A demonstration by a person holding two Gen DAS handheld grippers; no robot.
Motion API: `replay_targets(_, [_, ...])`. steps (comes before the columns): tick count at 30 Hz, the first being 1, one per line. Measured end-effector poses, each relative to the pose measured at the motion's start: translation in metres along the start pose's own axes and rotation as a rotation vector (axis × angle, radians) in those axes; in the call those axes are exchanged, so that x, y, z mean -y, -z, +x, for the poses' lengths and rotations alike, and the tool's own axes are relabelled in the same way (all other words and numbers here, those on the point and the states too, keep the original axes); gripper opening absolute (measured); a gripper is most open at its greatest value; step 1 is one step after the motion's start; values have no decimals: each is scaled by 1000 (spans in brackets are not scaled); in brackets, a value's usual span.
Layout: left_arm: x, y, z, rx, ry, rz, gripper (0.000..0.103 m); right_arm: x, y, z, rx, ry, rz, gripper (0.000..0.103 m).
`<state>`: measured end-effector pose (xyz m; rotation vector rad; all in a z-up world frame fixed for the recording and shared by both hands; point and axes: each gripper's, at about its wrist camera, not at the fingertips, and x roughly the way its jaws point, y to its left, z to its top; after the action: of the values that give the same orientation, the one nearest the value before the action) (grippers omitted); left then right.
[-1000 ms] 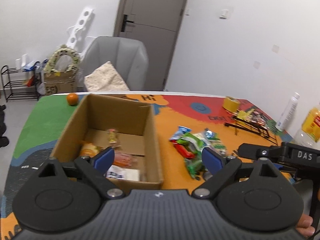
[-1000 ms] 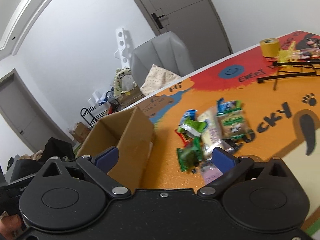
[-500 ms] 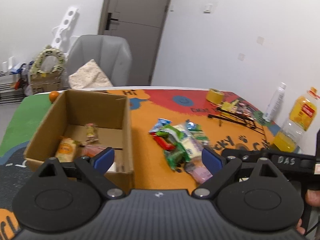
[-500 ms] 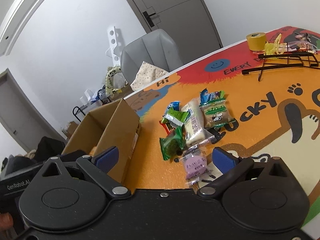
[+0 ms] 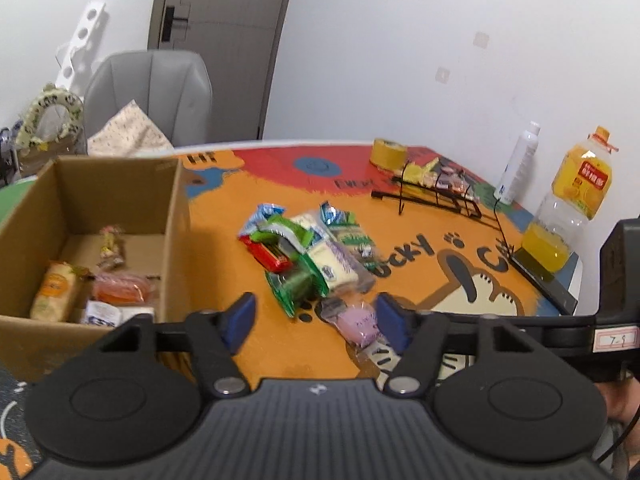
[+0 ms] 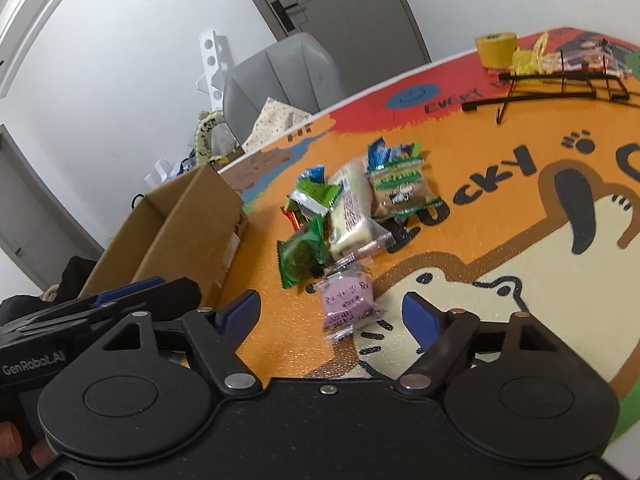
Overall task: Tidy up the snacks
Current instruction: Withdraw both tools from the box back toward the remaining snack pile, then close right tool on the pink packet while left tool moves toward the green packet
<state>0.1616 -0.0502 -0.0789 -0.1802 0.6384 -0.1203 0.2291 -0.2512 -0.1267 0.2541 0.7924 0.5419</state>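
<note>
Two tools are held low over the orange printed surface [image 5: 248,344], both aimed at a loose heap of snacks [image 5: 308,248] lying just right of an open cardboard box [image 5: 176,208]. The jaws of the left tool [image 5: 316,318] have just been closing; they stand part-way apart, and a pink-wrapped snack [image 5: 358,322] is seen just beside the right-hand pad, though whether it is touched cannot be told. The jaws of the right tool [image 6: 332,314] have just been closing too, yet remain wide apart, with the same pink-wrapped snack [image 6: 347,300] lying on the surface between the pads and clear of both. Behind it the heap is made up of green packets, a pale cream bar, a red wrapper and blue-and-white packets, overlapping one another. Several wrapped snacks are already lying on the floor of the box. Farther back, a yellow tape roll [image 5: 388,154], a black wire rack [image 5: 440,196], a white bottle [image 5: 518,162] and an oil bottle [image 5: 572,204] are seen.
</note>
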Motion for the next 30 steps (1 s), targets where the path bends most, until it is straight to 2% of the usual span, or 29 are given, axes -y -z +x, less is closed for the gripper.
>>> replay_targets(2, [0,1,7,-16,0,7,49,2,0,8,-14,-6,6,75])
replay_targets(5, [-1,2,14,-22,1,17,47,4,-1,18,-18,-6,8,74])
replay_targets(6, [-2,2,16,-22,1,15,47,4,-1,22,-22,-3,9,71])
replay_targets(8, [-4,4,20,-26,2,12,47,5,0,30,-34,1,6,63])
replay_targets(10, [-7,4,23,-29,3,14,47,6,1,36,-42,12,-2,39])
replay_targets(20, [-6,7,48,-44,26,15,47,18,-1,25,-27,14,11,23])
replay_targets(22, [-4,7,53,-44,23,17,47,21,-1,21,-27,18,12,17])
replay_targets(24, [-3,6,59,-46,10,23,48,23,-3,18,-25,32,13,17])
replay_targets(27, [-3,5,68,-48,-13,8,50,24,-7,14,-3,33,7,25])
replay_targets(29, [-5,3,72,-47,-22,-9,53,22,-8,16,-1,25,-7,38])
replay_targets(30, [-6,2,73,-46,-21,-17,57,21,-8,18,-4,23,-16,50])
